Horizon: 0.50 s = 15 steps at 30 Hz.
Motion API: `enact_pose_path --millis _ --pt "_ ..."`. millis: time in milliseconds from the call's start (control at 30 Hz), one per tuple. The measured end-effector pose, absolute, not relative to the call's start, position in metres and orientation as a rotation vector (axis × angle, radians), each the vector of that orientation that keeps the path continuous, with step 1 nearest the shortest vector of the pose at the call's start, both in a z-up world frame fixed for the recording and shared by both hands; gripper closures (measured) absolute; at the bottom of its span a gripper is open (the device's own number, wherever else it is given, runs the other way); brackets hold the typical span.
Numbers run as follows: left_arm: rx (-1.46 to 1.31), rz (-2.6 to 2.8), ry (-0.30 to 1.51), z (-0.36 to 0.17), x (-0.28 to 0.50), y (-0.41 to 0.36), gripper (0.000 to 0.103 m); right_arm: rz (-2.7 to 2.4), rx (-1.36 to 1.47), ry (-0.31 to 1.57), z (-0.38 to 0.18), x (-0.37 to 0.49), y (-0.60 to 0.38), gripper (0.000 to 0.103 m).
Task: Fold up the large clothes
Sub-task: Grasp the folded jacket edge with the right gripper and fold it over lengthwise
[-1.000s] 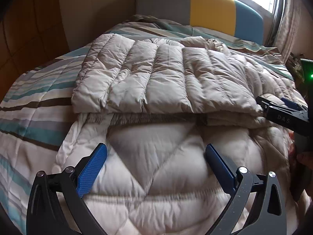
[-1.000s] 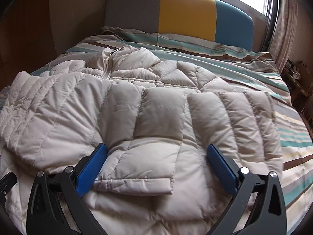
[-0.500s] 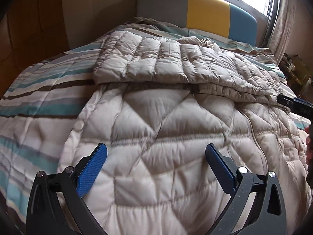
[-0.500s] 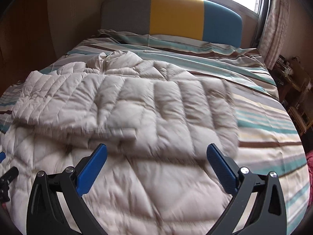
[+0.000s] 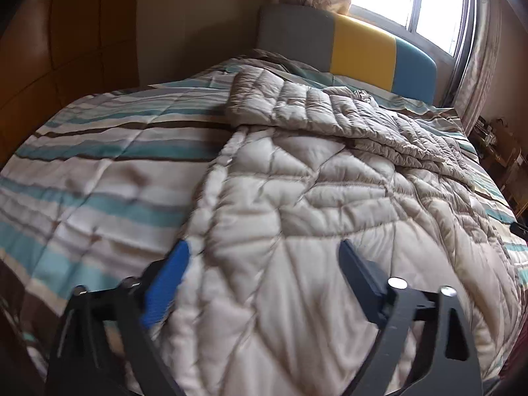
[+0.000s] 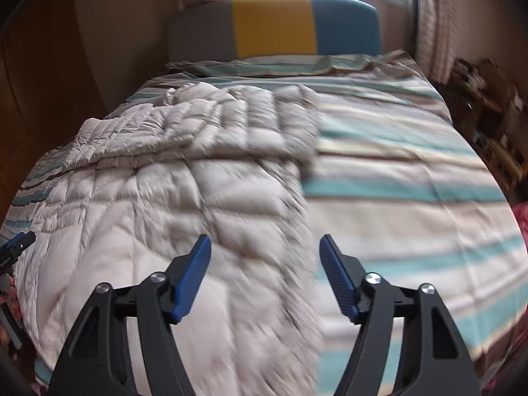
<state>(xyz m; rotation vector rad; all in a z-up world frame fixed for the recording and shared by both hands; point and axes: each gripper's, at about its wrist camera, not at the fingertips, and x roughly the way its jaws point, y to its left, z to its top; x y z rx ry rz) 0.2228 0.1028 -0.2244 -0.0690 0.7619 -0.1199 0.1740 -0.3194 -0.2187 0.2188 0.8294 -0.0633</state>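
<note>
Bed [image 6: 412,217] comes first, because it is the biggest thing here. It has a stripy cover in blue, white and brown, and a headboard [image 6: 274,26] in grey, yellow and blue at the far end.

On the bed lies the big puffy coat [image 5: 297,214]. It is pale and quilted, and it is spread flat. Its sleeves [image 5: 316,112] are folded across the top part, near the headboard. The bottom part hangs close to the near edge of the bed.

The left gripper [image 5: 264,283] is wide open and holds nothing. It floats above the coat's left side edge. The right gripper [image 6: 264,274] is also open and empty, a bit less wide. It floats above the coat's right side edge.

I think the next step is to grab the bottom corners and fold the coat up. The coat is thick and slippery. If the fingers pinch only the top layer, the fold could come out crooked. If one side lifts faster, the sleeves could slide off and the coat would be messy again.
</note>
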Motion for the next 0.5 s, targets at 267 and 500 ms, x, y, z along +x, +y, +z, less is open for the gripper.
enact_pose_path --millis 267,500 --pt "-0.109 -0.142 0.752 -0.231 0.186 0.123 0.023 -0.055 0.364 0.882 -0.239 0.106 -0.35 0.046" --pt "-0.105 -0.185 0.766 -0.236 0.165 0.12 0.025 0.03 0.399 0.893 -0.249 0.075 -0.336 0.046"
